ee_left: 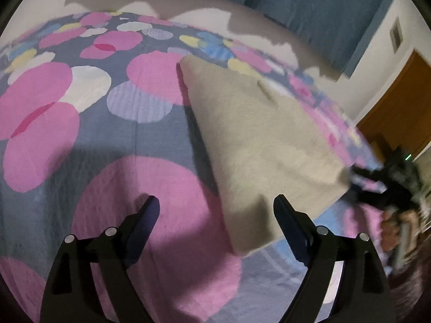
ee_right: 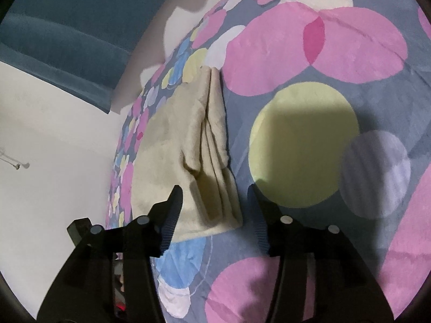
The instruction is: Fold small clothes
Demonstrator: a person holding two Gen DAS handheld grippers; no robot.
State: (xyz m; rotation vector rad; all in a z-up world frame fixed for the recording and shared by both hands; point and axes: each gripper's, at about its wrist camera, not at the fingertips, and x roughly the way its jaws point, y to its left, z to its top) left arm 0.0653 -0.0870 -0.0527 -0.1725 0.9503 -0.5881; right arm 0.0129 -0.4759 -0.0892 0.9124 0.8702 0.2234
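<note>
A folded beige fleece garment [ee_left: 258, 145] lies flat on the patterned bedspread [ee_left: 107, 134]. My left gripper [ee_left: 216, 202] is open and empty, hovering just off the garment's near left corner. The right gripper shows blurred at the garment's right corner in the left wrist view [ee_left: 377, 185]. In the right wrist view the garment [ee_right: 183, 145] shows stacked layers along its right edge. My right gripper [ee_right: 214, 191] is open and empty, with the garment's near corner between its fingers.
The bedspread [ee_right: 309, 148] has large pink, yellow and lilac circles on grey-blue. A blue headboard [ee_left: 309, 5] and white pillow area [ee_left: 188, 2] lie beyond. A wooden door [ee_left: 401, 113] and white wall [ee_right: 54, 134] flank the bed edge.
</note>
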